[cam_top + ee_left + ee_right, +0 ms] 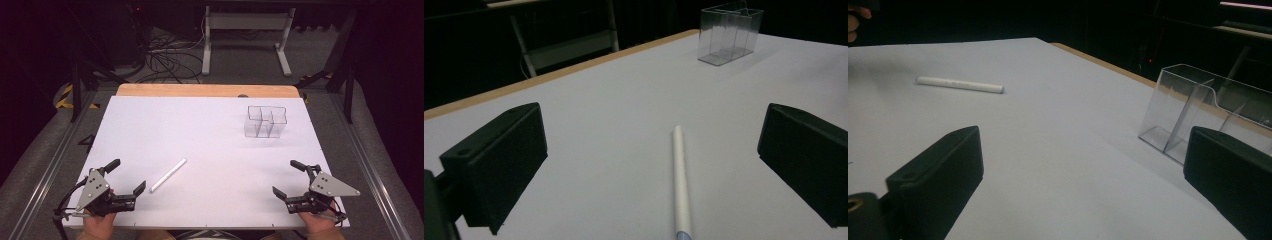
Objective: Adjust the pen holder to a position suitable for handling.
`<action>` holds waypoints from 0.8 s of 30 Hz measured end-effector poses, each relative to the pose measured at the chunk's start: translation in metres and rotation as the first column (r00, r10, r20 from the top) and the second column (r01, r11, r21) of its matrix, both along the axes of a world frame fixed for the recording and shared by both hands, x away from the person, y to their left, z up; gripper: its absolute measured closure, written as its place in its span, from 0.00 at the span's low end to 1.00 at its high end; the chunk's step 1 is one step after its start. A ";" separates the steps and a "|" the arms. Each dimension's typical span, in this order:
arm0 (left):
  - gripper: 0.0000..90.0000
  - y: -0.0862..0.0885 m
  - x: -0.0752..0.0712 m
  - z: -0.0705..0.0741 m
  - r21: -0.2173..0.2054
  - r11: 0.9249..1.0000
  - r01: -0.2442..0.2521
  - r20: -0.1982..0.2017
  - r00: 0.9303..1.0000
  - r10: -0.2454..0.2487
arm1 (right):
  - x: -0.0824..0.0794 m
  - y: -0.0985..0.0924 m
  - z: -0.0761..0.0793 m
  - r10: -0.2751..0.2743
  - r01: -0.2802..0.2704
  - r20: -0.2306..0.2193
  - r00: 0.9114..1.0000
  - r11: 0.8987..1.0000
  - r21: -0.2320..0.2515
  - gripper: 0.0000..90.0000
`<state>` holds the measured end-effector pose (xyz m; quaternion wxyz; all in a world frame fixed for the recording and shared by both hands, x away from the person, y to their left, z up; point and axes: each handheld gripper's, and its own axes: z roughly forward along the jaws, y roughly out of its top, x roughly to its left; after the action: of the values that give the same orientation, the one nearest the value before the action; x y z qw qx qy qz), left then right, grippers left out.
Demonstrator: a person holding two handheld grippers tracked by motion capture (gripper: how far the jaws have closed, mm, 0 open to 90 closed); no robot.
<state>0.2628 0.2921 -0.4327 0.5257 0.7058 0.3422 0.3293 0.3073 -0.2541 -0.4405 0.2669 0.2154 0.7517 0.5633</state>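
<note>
Pen (168, 175), white, lies flat on the white table (210, 130) near the front edge, angled, just beside the left gripper (129, 176), whose jaws stand wide apart with nothing between them. Right gripper (289, 177) sits well apart at the front right, jaws also spread and empty. Clear divided organizer (265, 121) stands far right, toward the back.

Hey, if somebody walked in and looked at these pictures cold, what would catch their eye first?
Probably the white pen lying alone at a slant on the white table, just ahead of the left gripper, whose jaws stand wide open. Next, the clear divided box standing upright toward the far right of the table. The right gripper waits open at the near right edge, holding nothing.
</note>
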 end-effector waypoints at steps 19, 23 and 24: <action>0.01 0.002 -0.002 0.001 -0.005 1.000 -0.013 0.005 1.000 0.013 | 0.000 0.002 0.005 -0.019 0.019 0.007 1.000 0.999 -0.050 0.08; 0.01 0.001 -0.001 0.000 -0.002 1.000 -0.015 0.005 1.000 0.015 | 0.001 0.001 0.007 -0.016 0.016 0.005 1.000 0.999 -0.046 0.08; 0.01 0.001 -0.001 0.000 -0.002 1.000 -0.016 0.003 1.000 0.016 | 0.002 0.001 0.009 -0.019 0.019 0.007 1.000 0.999 -0.045 0.08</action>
<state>0.2615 0.2928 -0.4326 0.5244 0.7019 0.3474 0.3341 0.3093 -0.2528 -0.4316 0.2796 0.2147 0.7613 0.5442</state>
